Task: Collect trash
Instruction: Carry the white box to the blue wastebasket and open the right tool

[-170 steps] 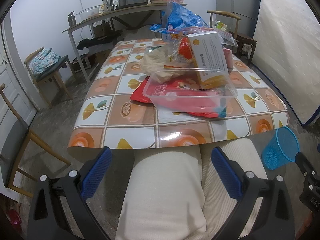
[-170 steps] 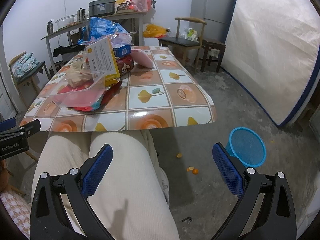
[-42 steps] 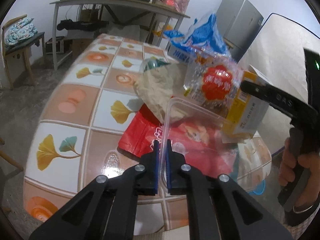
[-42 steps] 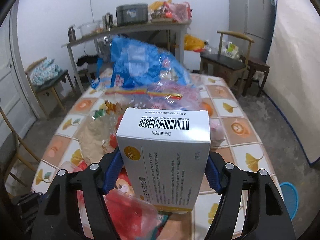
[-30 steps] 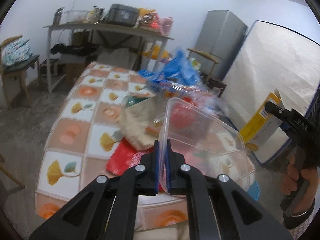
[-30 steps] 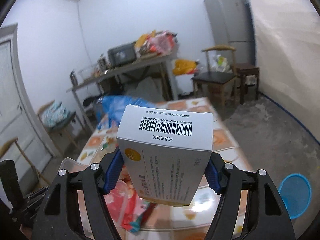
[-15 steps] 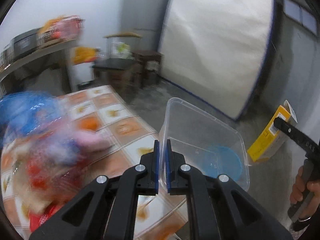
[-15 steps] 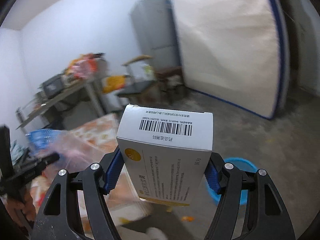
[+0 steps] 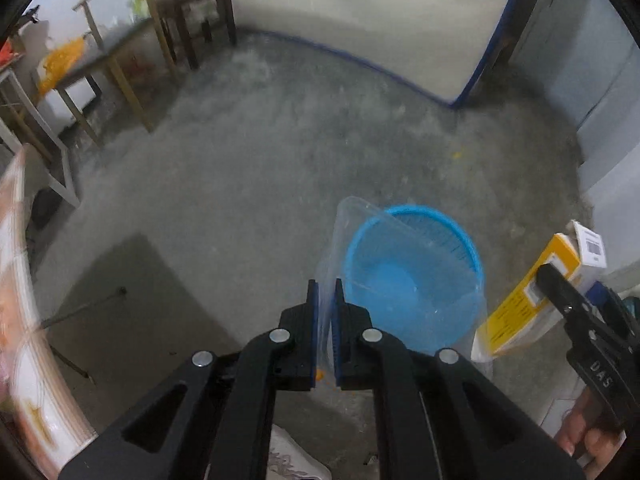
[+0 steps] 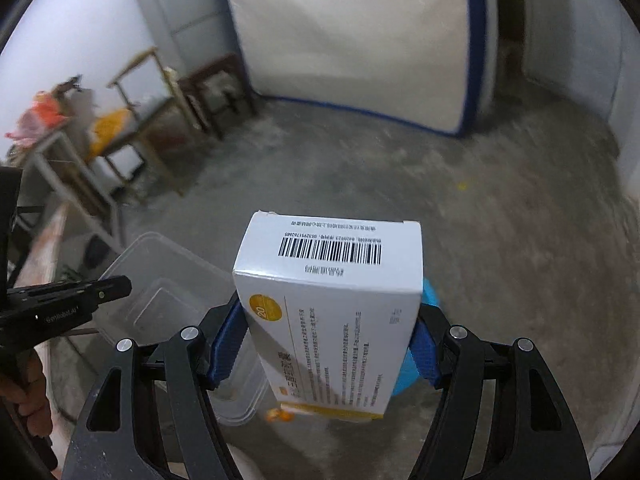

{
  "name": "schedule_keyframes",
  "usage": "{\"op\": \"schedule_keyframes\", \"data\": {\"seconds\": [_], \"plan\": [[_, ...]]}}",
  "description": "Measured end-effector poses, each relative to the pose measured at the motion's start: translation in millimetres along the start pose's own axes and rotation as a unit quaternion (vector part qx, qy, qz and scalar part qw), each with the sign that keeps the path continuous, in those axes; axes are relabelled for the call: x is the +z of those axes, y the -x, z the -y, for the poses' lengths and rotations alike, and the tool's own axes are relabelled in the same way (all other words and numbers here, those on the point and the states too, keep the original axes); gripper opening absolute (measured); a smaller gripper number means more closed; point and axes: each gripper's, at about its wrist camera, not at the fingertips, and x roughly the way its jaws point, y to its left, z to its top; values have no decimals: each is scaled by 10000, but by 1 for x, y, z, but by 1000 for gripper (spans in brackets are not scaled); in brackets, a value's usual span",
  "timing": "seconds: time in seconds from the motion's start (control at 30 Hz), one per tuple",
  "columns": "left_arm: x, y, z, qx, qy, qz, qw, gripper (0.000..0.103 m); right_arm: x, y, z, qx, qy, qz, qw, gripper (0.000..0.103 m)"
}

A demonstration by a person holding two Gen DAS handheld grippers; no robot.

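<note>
Two items are held above the blue wastebasket (image 9: 414, 276): left tongs (image 9: 325, 308) pinch a clear plastic container (image 9: 400, 280); right tongs (image 10: 326, 344) clamp a medicine box (image 10: 332, 312). Simultaneous release risks missing the rim.

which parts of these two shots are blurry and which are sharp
Left wrist view: the table edge at far left is smeared by motion blur, while the left tongs and blue basket stay fairly sharp. Right wrist view: the chairs and floor are blurred; the box barcode is crisp.
</note>
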Motion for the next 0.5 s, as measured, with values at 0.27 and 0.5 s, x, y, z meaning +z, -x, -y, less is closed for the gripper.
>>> {"op": "schedule_keyframes", "data": {"seconds": [0.27, 0.5], "plan": [[15, -66, 37, -37, -14, -334, 9994, 23, -1, -67, 34, -150, -66, -607, 9980, 74], [16, -33, 35, -212, 51, 98, 9997, 48, -1, -51, 40, -186, -100, -476, 9986, 81]]}}
